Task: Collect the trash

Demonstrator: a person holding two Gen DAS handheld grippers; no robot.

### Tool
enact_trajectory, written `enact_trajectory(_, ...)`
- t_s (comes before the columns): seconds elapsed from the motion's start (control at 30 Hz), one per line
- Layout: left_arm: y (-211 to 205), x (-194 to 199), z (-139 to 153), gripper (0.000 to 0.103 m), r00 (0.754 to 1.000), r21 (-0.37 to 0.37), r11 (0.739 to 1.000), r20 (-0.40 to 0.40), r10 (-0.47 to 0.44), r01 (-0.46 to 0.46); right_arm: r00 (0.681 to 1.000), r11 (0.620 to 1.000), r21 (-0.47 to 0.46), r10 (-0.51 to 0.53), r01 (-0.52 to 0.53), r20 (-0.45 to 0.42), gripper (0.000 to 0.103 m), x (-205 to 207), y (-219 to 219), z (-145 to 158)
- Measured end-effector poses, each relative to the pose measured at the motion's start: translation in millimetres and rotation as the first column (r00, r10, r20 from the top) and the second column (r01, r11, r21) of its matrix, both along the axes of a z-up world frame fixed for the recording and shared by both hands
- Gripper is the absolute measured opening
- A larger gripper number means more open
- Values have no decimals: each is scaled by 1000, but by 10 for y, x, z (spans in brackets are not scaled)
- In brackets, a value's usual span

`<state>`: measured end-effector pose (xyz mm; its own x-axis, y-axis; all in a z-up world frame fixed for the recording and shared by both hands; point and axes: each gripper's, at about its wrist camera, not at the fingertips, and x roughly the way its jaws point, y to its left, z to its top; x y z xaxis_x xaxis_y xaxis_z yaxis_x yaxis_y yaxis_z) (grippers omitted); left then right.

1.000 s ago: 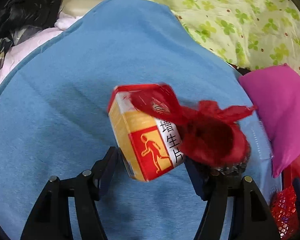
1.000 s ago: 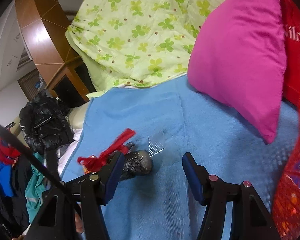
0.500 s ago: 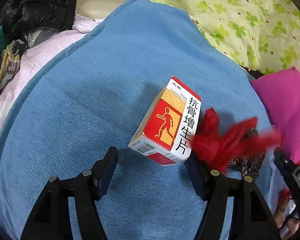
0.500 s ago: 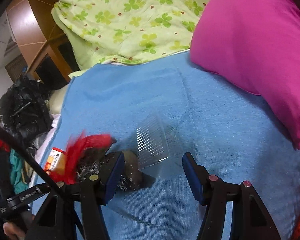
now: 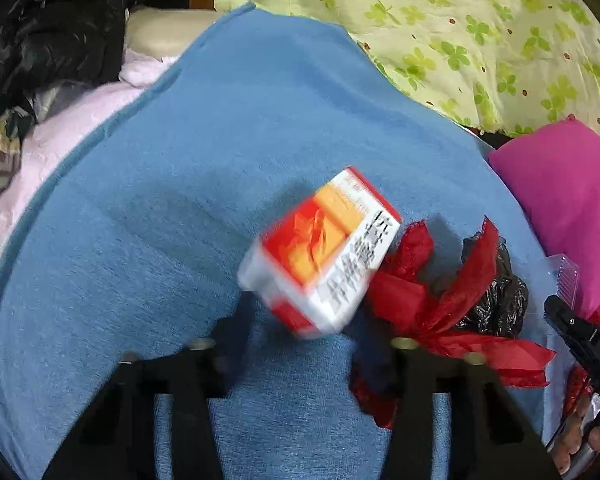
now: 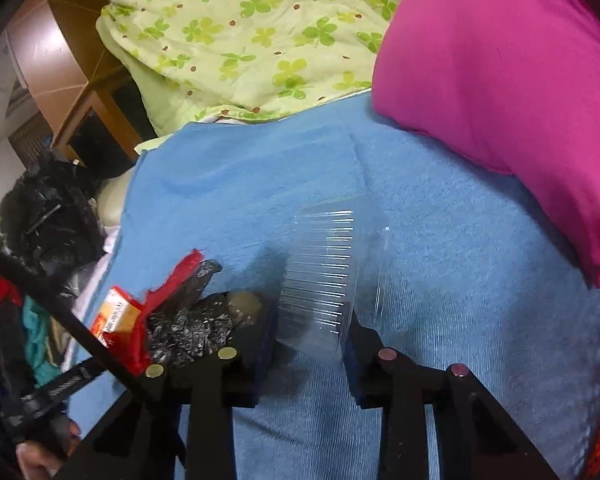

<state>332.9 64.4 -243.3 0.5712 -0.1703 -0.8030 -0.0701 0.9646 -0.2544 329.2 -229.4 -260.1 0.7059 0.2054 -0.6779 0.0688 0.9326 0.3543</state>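
Seen along the left gripper, a red, orange and white medicine carton printed with Chinese characters sits tilted between two spread fingers, neither pad visibly pressing it — the box is motion-blurred, so contact on the near corner cannot be ruled out, but the jaws read as open and the carton looks unheld above the blue towel that covers the bed. Just right of the carton lies a crumpled black plastic bag with torn red plastic film draped over it, the loose litter bunched together where both tools can reach it; a clear plastic tray peeks in at the frame's right edge beside a magenta pillow, with a green clover-print quilt piled behind. From the right gripper, the same clear ridged tray stands between the blue-padded fingers, which are parted about as wide as the tray; the right pad appears to touch its edge, the left pad less certainly, so this reads as an open claw lined up to close rather than a finished grasp. The black bag, red film and carton crowd its left side, beyond the left finger. The towel gives a soft bed under a flimsy tray — a light squeeze seems wise, since thin plastic may buckle or slip.
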Motion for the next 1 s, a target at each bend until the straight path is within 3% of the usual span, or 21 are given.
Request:
enact_trajectory(0.07,6,-11,-22,21,1000,-21,1000,-7,0,0,1000,1000,4,4,-4,-7,33,-41,-12,12)
enact_trajectory(0.13,12,-30,-14,14,1000,-45,999,-4,-1,0,1000,1000,26,14,-13,-18,33,-72,-44,22)
enact_trajectory(0.27,24,-81,84,13,1000,-47,999,28,0,1,999,998,54,26,-25,-20,32,-198,-105,128)
enact_trajectory(0.4,87,-96,123,13,1000,-56,998,23,15,-14,998,998,35,60,-59,-35,30,-353,-134,235)
enact_trajectory(0.5,132,-108,142,14,999,-21,999,18,41,-40,993,995,-23,97,-99,-73,30,-459,-90,248)
enact_trajectory(0.53,141,-113,149,18,999,-13,999,19,44,-44,990,993,-45,107,-112,-88,30,-485,-75,238)
enact_trajectory(0.6,170,-123,171,41,998,-1,999,22,51,-51,981,988,-46,141,-148,-130,31,-507,-59,197)
enact_trajectory(0.63,186,-129,192,66,998,12,998,30,64,-64,977,986,-32,156,-162,-145,31,-513,-60,181)
enact_trajectory(0.67,195,-140,214,74,996,24,997,45,73,-74,973,984,-19,170,-175,-154,32,-520,-60,174)
enact_trajectory(0.73,206,-138,271,74,994,63,995,79,76,-81,973,983,-14,181,-185,-147,46,-549,-68,204)
enact_trajectory(0.8,195,-115,307,76,992,70,995,109,56,-64,978,983,-3,181,-183,-106,72,-599,-88,266)
enact_trajectory(0.93,120,-56,327,80,986,101,995,164,-3,-14,986,985,40,164,-165,32,72,-727,-157,462)
enact_trajectory(1.0,88,-18,316,80,983,130,992,180,-27,4,993,993,32,111,-113,46,72,-736,-198,479)
